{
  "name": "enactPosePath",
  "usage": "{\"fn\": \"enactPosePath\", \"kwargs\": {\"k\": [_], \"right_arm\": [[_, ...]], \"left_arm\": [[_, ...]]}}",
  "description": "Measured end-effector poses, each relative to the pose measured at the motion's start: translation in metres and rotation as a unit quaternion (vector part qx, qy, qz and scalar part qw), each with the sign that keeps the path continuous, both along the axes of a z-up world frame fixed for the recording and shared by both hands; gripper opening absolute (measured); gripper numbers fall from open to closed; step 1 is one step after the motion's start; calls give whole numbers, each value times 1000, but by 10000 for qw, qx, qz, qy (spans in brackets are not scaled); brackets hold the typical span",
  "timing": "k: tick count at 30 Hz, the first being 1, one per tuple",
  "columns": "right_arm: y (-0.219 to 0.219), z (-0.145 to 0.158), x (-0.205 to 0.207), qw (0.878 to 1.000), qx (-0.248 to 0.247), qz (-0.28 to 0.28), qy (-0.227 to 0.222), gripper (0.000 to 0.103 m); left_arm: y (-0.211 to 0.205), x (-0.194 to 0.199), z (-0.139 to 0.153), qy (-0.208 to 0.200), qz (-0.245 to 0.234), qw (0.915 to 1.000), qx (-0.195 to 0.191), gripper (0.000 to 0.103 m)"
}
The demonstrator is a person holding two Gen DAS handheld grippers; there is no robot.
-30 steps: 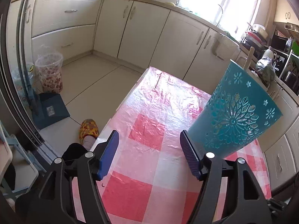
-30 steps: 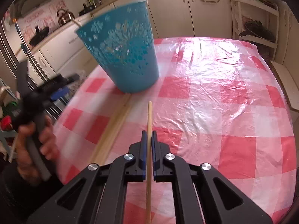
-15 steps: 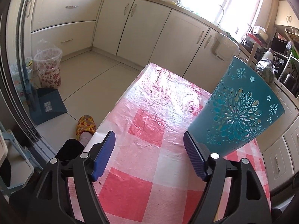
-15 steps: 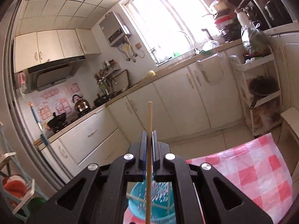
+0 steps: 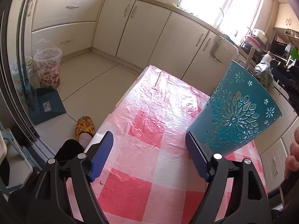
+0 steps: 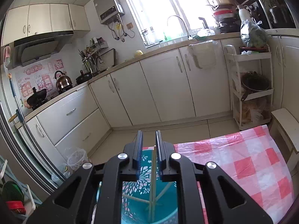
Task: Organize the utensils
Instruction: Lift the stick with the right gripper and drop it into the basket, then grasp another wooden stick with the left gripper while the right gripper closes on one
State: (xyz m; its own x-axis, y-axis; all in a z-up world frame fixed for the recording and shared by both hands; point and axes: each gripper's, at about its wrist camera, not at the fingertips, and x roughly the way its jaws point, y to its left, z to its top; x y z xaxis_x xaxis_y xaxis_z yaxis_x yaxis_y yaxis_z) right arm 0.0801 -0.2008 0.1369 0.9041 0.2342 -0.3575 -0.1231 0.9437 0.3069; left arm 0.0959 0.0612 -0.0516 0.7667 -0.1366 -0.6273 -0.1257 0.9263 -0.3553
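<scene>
A teal cut-out utensil holder [image 5: 235, 110] stands on the pink checked tablecloth [image 5: 149, 123]. A wooden handle [image 5: 249, 57] sticks out of its top. My left gripper [image 5: 148, 160] is open and empty, its right finger just beside the holder's base. In the right wrist view my right gripper [image 6: 149, 145] is open directly above the holder [image 6: 147, 201]. A thin wooden stick [image 6: 152, 179] stands loose inside the holder between the jaws, with other sticks [image 6: 134, 198] leaning across the bottom.
The table's left edge [image 5: 119, 102] drops to the tiled floor, where my slippered foot [image 5: 85, 127] stands. A plastic bin [image 5: 48, 68] and a dustpan [image 5: 47, 106] sit further left. Cream cabinets [image 6: 158, 85] line the walls. A white rack [image 6: 250, 85] stands beyond the table.
My right gripper lifted the wooden stick off the table, carried it over the holder, opened and released it inside. My left gripper stayed open beside the holder.
</scene>
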Motion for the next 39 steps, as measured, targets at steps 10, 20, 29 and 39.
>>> {"fn": "enactPosePath", "kwargs": {"k": [10,20,29,39], "right_arm": [[-24,-50,-111,9969,-641,-135,428,23],[-10,-122,-115,9807,-625,299,1830,23],[37,-150,-100,9662,-891,638,2333,19],[43,-153,-94,9615,-1236,576,2385,18]], "left_arm": [[-12,-29,24,-236,37,9989,409,82],[-32,-56,38,-267,-199,9968,727,87],[-18,-67,30,-67,-118,9974,713,88],[-24,-64,22,103,-236,9973,692,88]]}}
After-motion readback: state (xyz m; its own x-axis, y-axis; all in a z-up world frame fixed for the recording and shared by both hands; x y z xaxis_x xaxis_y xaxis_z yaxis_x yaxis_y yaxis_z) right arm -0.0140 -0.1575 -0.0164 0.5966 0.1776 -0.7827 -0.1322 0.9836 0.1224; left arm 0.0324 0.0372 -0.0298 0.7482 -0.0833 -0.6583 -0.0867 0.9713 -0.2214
